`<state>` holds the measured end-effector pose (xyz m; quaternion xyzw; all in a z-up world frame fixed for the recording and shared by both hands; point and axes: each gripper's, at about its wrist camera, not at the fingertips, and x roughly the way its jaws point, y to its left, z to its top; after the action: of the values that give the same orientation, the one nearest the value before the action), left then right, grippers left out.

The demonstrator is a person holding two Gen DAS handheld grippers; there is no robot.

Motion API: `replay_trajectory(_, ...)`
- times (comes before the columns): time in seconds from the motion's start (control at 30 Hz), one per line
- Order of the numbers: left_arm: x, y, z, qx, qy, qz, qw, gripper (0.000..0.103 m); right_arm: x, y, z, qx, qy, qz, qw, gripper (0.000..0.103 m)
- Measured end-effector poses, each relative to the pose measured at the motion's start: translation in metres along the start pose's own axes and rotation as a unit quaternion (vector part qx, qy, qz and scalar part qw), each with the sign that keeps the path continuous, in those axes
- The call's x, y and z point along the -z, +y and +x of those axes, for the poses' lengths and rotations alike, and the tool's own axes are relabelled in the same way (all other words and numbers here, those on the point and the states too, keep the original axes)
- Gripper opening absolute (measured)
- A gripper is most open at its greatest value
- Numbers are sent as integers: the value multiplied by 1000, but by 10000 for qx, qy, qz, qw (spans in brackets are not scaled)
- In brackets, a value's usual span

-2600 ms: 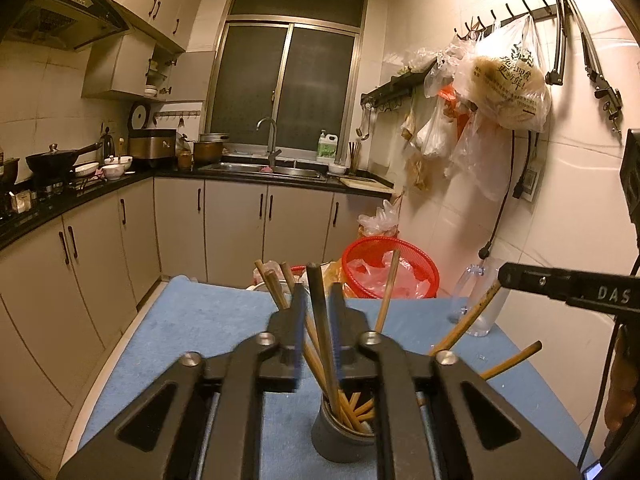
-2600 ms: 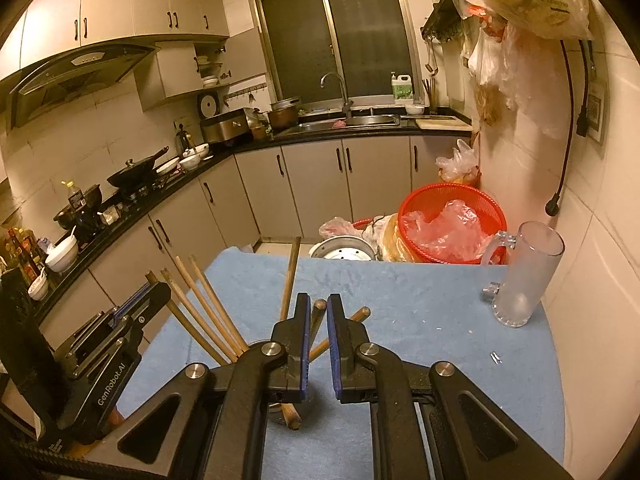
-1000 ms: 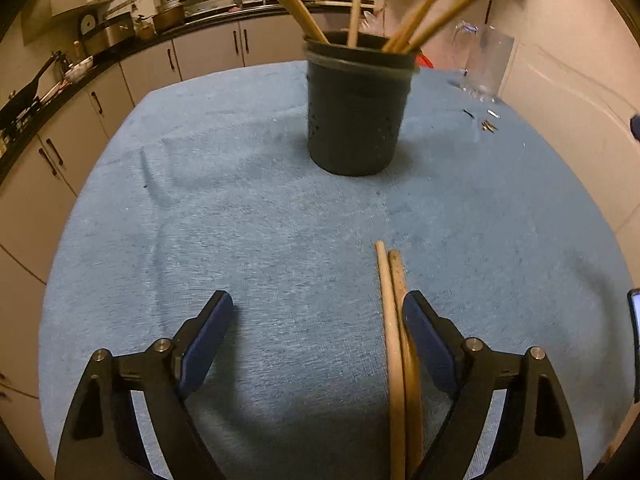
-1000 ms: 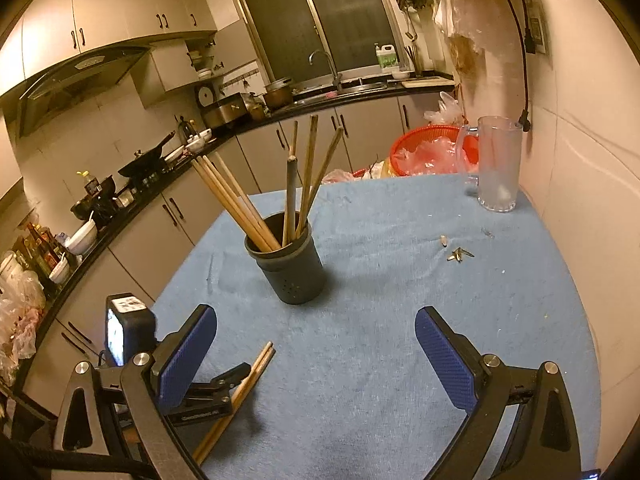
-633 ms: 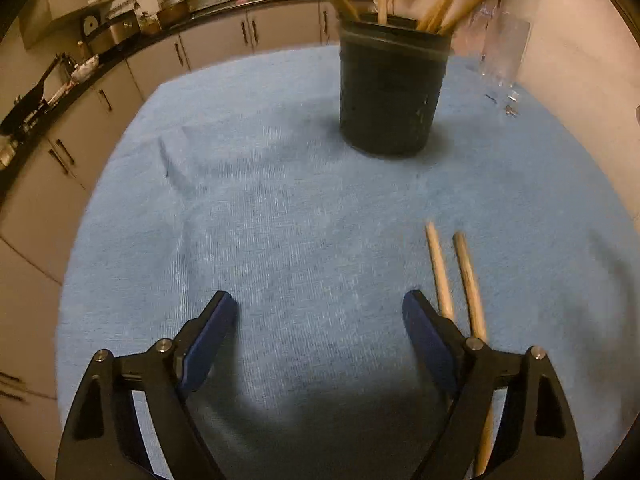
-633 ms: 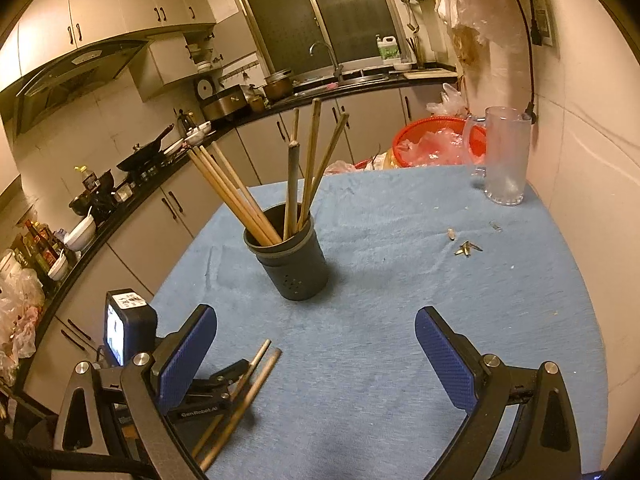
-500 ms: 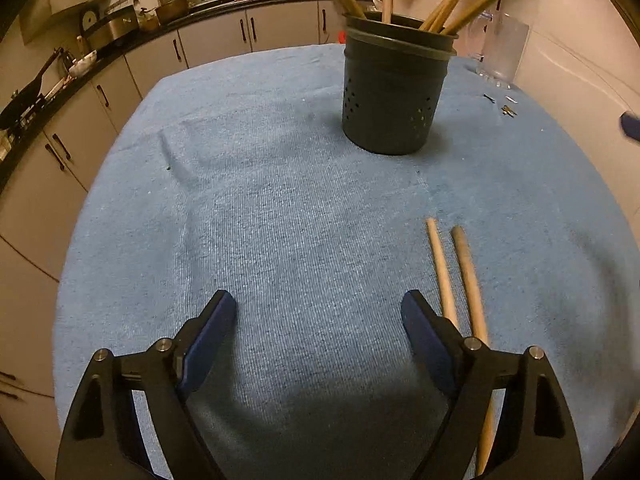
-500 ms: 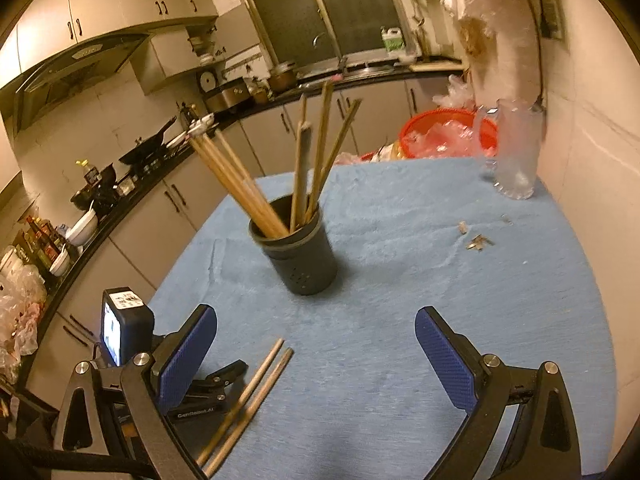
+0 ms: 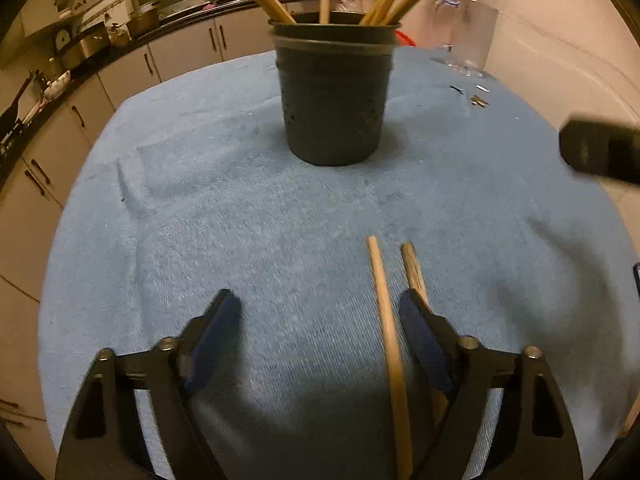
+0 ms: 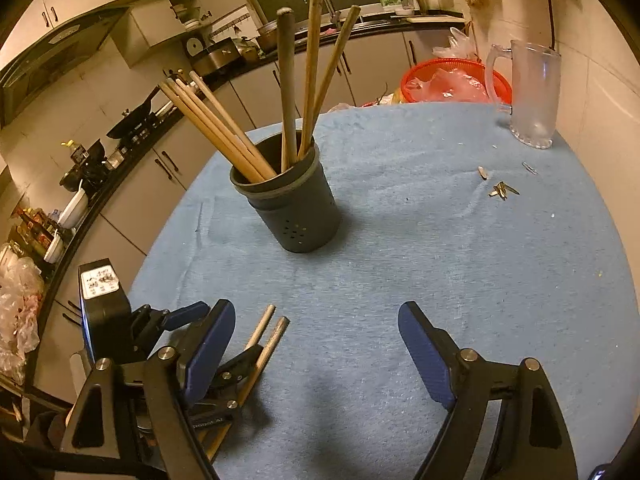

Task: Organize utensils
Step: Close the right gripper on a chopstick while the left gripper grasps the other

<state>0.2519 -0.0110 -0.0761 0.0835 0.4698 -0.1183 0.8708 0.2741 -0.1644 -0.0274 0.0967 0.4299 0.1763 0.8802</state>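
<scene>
two loose chopsticks [image 9: 384, 312] lie flat on the blue cloth [image 9: 248, 216], plain pale wood, round in section, blunt ends pointing toward the dark holder [image 9: 334, 92]. they run almost parallel with a narrow gap between them. the left gripper [image 9: 320, 316] stands over them with its jaws apart and nothing pressed; the jaws have just been closing in. one stick lies between the jaws, just inside the right-hand pad, and the other passes under or behind that pad, its end showing beyond it.

the holder stands upright ahead of the jaws, a dark round cup with small holes in its wall, filled with more wooden chopsticks leaning outward.

the right wrist view shows what the left cannot: the full length of the sticks in the holder, one of them darker and grey [image 10: 286, 80], and the left gripper's body seen from the side, low at the near left. the right gripper [image 10: 316, 328] has its jaws wide with only bare cloth between them; they too have just been narrowing. the loose pair lies just beyond its left pad. a clear glass mug [image 10: 532, 96] stands far ahead to the right, with small metal bits [image 10: 500, 190] nearer.
</scene>
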Motion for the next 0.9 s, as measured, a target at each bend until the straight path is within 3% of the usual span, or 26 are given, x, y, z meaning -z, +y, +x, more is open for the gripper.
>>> replay_trajectory(0.07,-5,4,-1,22,62,77,9999,36,-1,1,7,91,117,-1,9999,80)
replay_trajectory(0.17,-8,24,1,178,211,5,9996,14,-1,3,28,-39,543,106,9985,56)
replay_trajectory(0.2,-8,30,1,194,270,-11,9994,12,-1,3,36,-125,705,194,9972,48)
replay_trajectory(0.37,-7,50,1,572,413,-94,9975,10,6,6,77,-466,1364,735,9868,26)
replay_trajectory(0.43,-9,53,1,647,396,-144,9970,10,7,12,90,-461,1500,792,9844,24)
replay_trajectory(0.57,-13,55,6,638,395,-176,9970,11,1,30,97,-51,1475,437,9881,19)
replay_trajectory(0.63,-15,47,6,626,433,-221,9969,14,1,37,99,193,1496,153,9884,10)
replay_trajectory(0.73,-15,44,7,580,470,-264,9969,21,3,34,95,282,1464,-27,9888,9)
replay_trajectory(0.9,-29,29,18,324,658,-401,9965,21,6,27,88,446,1455,-142,9883,9)
